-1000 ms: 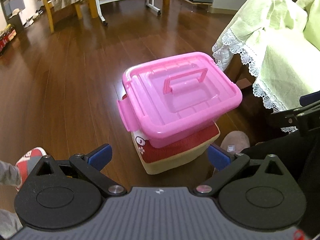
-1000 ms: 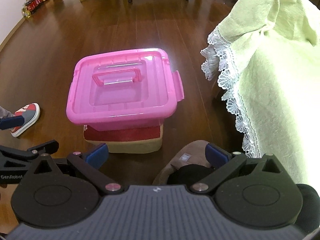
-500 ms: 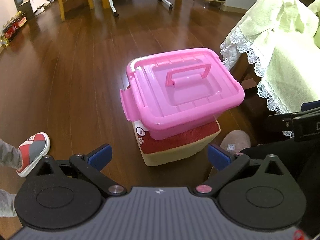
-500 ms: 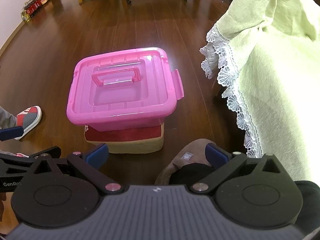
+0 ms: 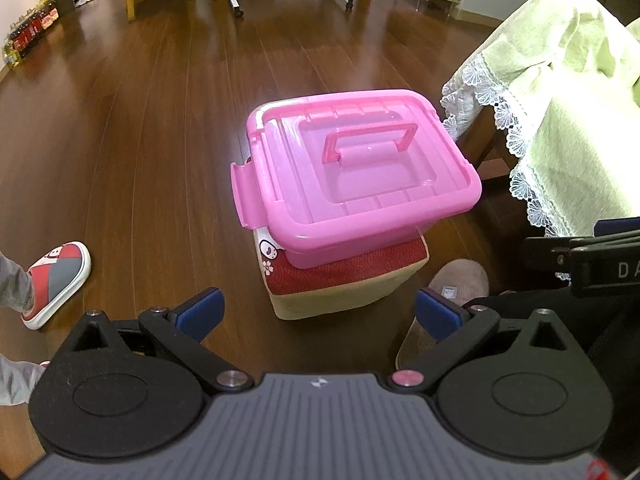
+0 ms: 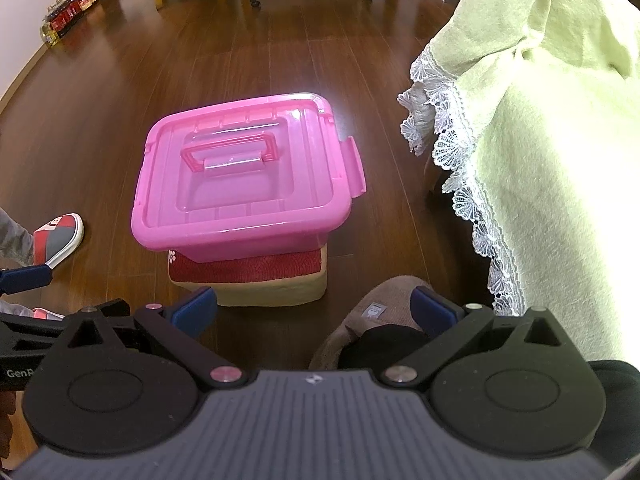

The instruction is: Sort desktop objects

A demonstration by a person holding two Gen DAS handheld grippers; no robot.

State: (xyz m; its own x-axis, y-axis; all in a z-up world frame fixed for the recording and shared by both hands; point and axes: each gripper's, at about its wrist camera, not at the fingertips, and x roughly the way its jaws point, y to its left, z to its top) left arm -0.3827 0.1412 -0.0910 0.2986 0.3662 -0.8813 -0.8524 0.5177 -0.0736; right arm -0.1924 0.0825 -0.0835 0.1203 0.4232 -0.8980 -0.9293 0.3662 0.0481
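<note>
A pink plastic storage box (image 5: 360, 176) (image 6: 244, 180) with its lid on and a handle (image 5: 370, 140) (image 6: 230, 150) on top sits on a red and beige cushioned stool (image 5: 352, 284) (image 6: 260, 276) on the wooden floor. My left gripper (image 5: 318, 314) is open and empty, held back from the box on its near left side. My right gripper (image 6: 314, 308) is also open and empty, near the box's front right. A side latch (image 5: 246, 192) (image 6: 354, 168) shows on each end of the lid.
A table draped in a light green cloth with lace trim (image 5: 560, 120) (image 6: 540, 140) stands to the right. A person's red and grey shoe (image 5: 56, 276) (image 6: 56, 236) is at the left, a brown slipper (image 5: 456, 288) (image 6: 376, 312) by the stool. Chairs and a rack stand far back.
Both grippers have tilted and shifted slightly, so the box sits a little lower and nearer centre in both views. Jaws stay open; nothing was grasped.
</note>
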